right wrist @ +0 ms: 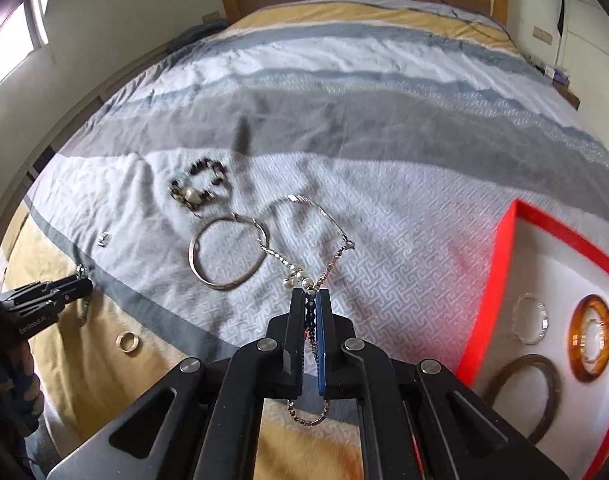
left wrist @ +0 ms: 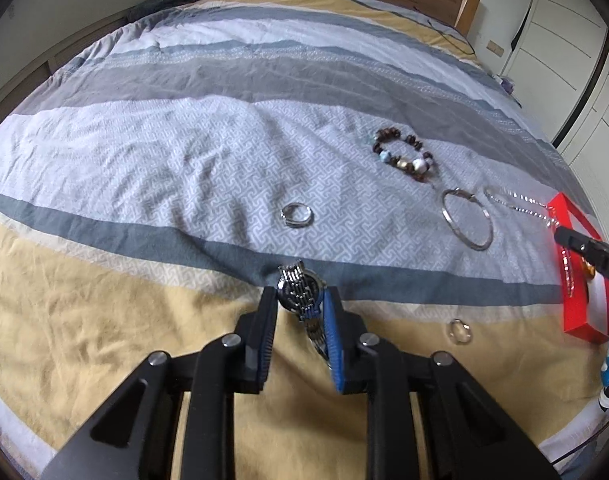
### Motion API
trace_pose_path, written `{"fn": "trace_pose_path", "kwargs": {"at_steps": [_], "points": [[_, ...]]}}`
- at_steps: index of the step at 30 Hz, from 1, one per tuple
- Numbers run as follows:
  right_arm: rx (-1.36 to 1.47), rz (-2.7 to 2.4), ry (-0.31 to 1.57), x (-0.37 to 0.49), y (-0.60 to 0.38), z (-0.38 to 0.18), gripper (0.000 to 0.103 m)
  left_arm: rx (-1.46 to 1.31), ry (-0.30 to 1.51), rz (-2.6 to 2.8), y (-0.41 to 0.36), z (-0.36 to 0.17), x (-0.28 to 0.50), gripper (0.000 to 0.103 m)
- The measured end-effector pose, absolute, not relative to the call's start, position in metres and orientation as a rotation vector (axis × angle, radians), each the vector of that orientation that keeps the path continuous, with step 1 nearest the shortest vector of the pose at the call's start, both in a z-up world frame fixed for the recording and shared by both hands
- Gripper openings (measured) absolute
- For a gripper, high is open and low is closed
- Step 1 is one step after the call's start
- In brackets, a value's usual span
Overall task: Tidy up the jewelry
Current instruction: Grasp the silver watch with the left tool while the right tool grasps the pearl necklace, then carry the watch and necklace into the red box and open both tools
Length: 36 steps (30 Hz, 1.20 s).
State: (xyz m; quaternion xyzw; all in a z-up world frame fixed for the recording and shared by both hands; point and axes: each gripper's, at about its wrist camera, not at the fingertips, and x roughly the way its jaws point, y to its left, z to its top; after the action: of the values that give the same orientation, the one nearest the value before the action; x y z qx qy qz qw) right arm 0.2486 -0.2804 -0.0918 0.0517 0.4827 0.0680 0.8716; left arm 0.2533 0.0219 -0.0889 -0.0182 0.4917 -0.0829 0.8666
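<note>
Holding a watch (left wrist: 300, 292) clamped between its fingers, the left gripper (left wrist: 300, 304) hovers over the bed (left wrist: 144, 160); the right gripper (right wrist: 310, 300) pinches a necklace (right wrist: 324, 216) beside the red box (right wrist: 488, 280) at three o'clock. Several bangles already lie inside. Beaded bracelet (left wrist: 404, 152), bangle (left wrist: 466, 216) and two rings (left wrist: 297, 215) remain. "GenRobot.AI" marks the left gripper.

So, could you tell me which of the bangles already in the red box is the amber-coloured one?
The amber bangle lies nearest the red box's right side, translucent orange-brown; the dark bangle and thin silver bangle lie left of it.
</note>
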Motion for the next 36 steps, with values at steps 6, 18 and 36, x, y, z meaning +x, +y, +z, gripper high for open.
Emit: {"fn": "trace_pose_path", "kwargs": {"at_steps": [6, 18, 36], "points": [[0.099, 0.134, 0.909, 0.218, -0.282, -0.029, 0.005, -0.048, 0.956, -0.190, 0.024, -0.044, 0.228, 0.021], [0.106, 0.091, 0.746, 0.130, -0.297, 0.066, 0.005, -0.042, 0.821, -0.279, -0.003, 0.038, 0.167, 0.021], [0.177, -0.081, 0.685, 0.060, -0.408, 0.082, 0.005, 0.085, 0.834, -0.544, -0.188, 0.048, 0.156, 0.022]]}}
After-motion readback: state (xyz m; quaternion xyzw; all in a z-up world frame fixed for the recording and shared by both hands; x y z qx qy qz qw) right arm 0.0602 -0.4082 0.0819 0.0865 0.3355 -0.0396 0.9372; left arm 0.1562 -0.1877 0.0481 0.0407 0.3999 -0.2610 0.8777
